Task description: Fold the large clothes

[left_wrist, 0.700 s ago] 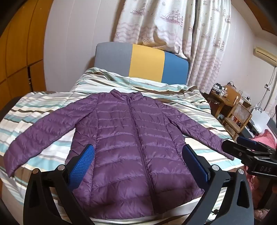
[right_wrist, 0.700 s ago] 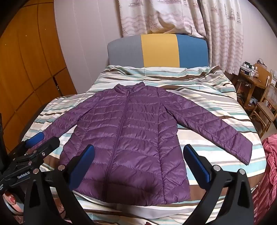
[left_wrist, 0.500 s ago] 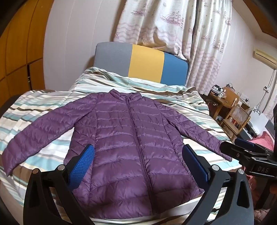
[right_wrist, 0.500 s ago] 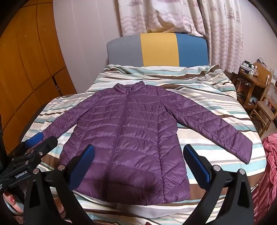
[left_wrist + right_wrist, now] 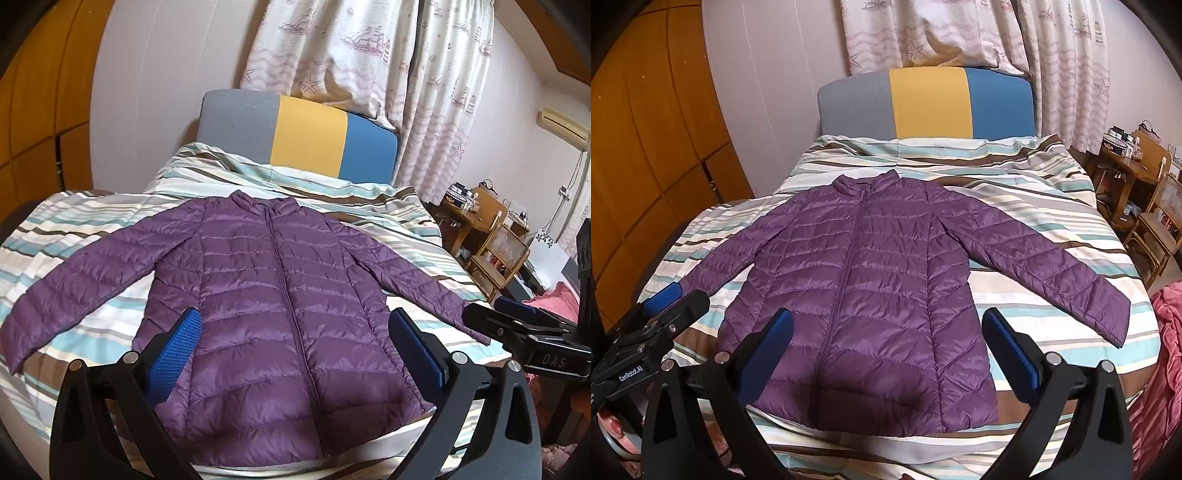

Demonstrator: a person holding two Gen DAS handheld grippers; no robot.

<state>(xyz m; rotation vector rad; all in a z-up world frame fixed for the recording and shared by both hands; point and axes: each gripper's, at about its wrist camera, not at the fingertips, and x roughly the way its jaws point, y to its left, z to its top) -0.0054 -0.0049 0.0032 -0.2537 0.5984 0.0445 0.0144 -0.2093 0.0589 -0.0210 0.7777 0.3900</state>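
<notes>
A purple quilted puffer jacket (image 5: 273,314) lies flat and zipped on the striped bed, collar toward the headboard, both sleeves spread out to the sides; it also shows in the right wrist view (image 5: 864,295). My left gripper (image 5: 295,347) is open and empty, held above the jacket's hem at the foot of the bed. My right gripper (image 5: 886,347) is open and empty, also above the hem. Each gripper shows at the edge of the other's view: the right one (image 5: 517,321) at the right, the left one (image 5: 665,306) at the left.
The bed (image 5: 1052,177) has a striped cover and a grey, yellow and blue headboard (image 5: 931,103). Wooden wardrobe doors (image 5: 639,147) stand on the left. A wooden desk and chair (image 5: 1145,192) stand on the right, with pink cloth (image 5: 1167,350) by the bed's right corner.
Both grippers have shifted slightly, so the jacket sits a little differently in view. The jacket itself has not moved and both grippers stay open.
</notes>
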